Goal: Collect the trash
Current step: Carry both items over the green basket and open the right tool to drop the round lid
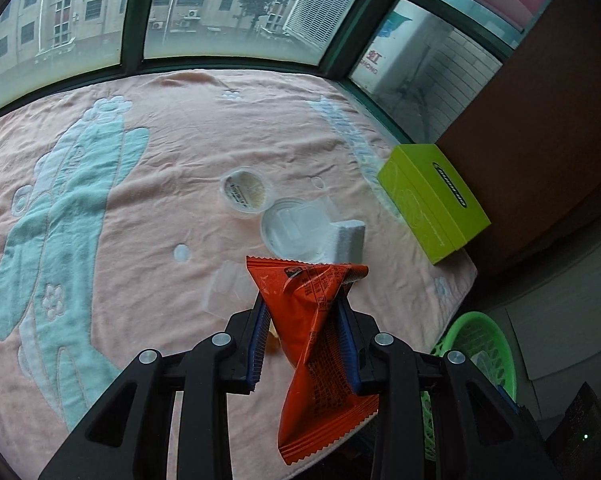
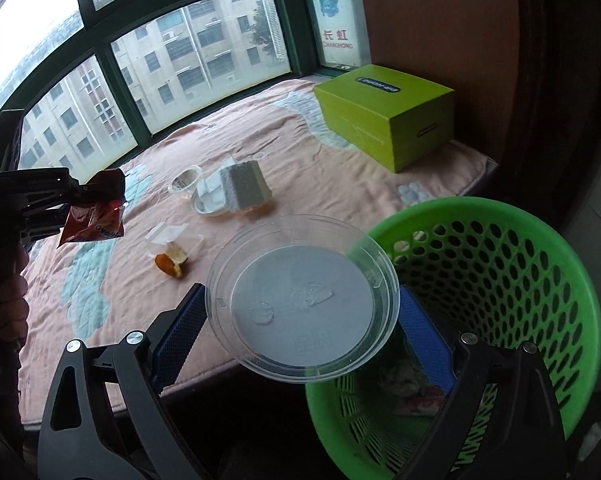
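My left gripper [image 1: 302, 304] is shut on an orange snack wrapper [image 1: 316, 344] and holds it above the pink blanket [image 1: 160, 184]; the wrapper also shows in the right wrist view [image 2: 94, 216]. My right gripper [image 2: 300, 312] is shut on a clear plastic lid [image 2: 304, 300], held at the rim of the green mesh basket [image 2: 500, 280]. On the blanket lie a small pudding cup [image 1: 246, 192], a clear round container [image 1: 292, 228], a white foam block [image 1: 348, 242], a clear plastic piece [image 1: 224, 288] and an orange peel scrap [image 2: 170, 264].
A lime-green box [image 1: 432, 196] stands at the blanket's far right corner by a brown wall. Green-framed windows run along the back. The basket [image 1: 480, 344] sits on the floor beside the bed edge, with some trash inside.
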A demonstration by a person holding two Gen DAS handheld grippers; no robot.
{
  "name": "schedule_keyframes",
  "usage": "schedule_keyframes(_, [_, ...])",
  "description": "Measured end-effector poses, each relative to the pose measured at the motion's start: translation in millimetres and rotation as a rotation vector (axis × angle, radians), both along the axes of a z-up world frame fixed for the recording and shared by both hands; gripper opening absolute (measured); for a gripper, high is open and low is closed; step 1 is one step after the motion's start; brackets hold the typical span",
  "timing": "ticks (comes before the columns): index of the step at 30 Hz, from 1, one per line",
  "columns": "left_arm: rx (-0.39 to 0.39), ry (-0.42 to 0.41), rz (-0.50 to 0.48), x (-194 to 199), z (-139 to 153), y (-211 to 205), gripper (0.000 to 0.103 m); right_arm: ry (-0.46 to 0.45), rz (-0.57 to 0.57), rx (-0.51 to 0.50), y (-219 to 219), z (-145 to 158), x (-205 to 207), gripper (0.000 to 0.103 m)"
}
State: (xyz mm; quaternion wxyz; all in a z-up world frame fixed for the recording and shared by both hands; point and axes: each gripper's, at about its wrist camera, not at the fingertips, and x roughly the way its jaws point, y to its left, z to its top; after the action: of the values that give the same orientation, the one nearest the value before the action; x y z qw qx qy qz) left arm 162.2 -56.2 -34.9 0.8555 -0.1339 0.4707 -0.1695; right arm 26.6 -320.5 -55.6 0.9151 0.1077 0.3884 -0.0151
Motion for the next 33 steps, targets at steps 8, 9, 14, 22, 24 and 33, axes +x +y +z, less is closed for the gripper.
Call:
schedule_keyframes(8, [-0.010,-0.019,-0.109,-19.4,10.5,-44.6,0.031,0.011,-0.118,-0.013,-43.9,-3.8,-29.3,0.092])
schedule_keyframes(9, [-0.009,-0.019,-0.122,-21.5,11.1,-50.5,0.031,0.017,-0.135,-0.016,-50.1,-5.3,-32.5,0.092])
schedule_keyframes(14, [-0.008,-0.016,-0.179,-30.4,11.1,-75.7,0.031,0.040,-0.209,-0.019,-76.8,-13.3,-44.9,0.093])
schedule_keyframes(22, [0.001,-0.022,-0.284,-45.3,12.7,-120.4,0.031,0.049,-0.288,-0.008,-103.0,-21.1,-58.8,0.095])
schedule_keyframes(24, [0.003,-0.020,-0.305,-48.8,12.5,-130.3,0.031,0.048,-0.301,-0.010,-107.2,-21.2,-61.8,0.096])
schedule_keyframes(33, [0.022,-0.008,-0.389,-66.2,7.4,-167.2,0.031,0.004,-0.337,0.006,-118.2,-10.8,-79.0,0.096])
